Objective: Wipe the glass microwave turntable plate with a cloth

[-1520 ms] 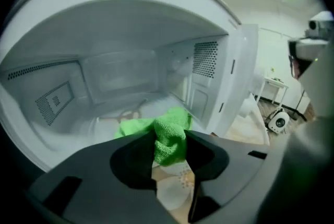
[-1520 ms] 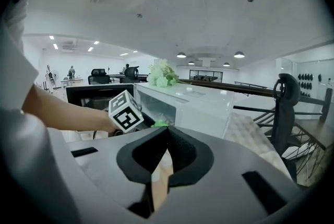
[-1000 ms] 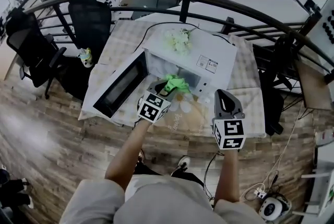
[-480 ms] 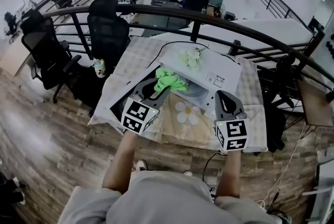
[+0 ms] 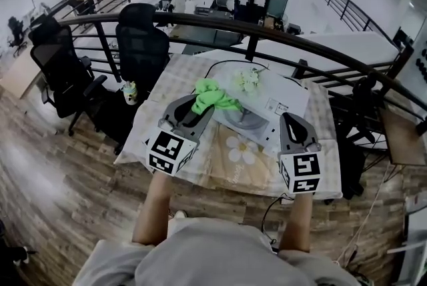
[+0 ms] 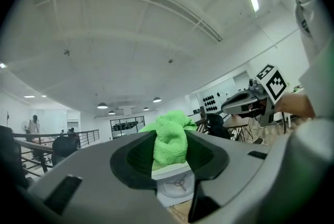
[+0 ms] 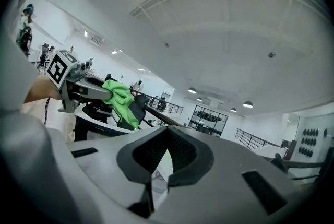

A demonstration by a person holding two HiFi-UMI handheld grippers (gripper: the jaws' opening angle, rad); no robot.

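Grey-sleeved arms hold both tongs out over the table (image 5: 220, 168), in front of the microwave (image 5: 280, 99). The left gripper (image 6: 169, 151) is clamped on a bunched green cloth (image 6: 169, 137), which spills past its tips. That grip looks meant to leave a soft wad free to rub with. The right gripper (image 7: 168, 129) has its jaws together on nothing and hangs to the side, probably kept spare to steady something.

Just beyond and below the cloth lies the glass turntable plate (image 6: 179, 184), pale and round with a three-spoked hub. In the head view it sits at the mouth of the microwave, and the cloth seems raised above it rather than pressed on it.

Much is unclear. The left gripper covers the microwave's door side, so I cannot tell whether the plate is inside the cavity or drawn partly out. Both gripper views tilt up and show mostly ceiling. Farther off stand an office chair (image 5: 140, 45) and a curved railing (image 5: 200, 19).
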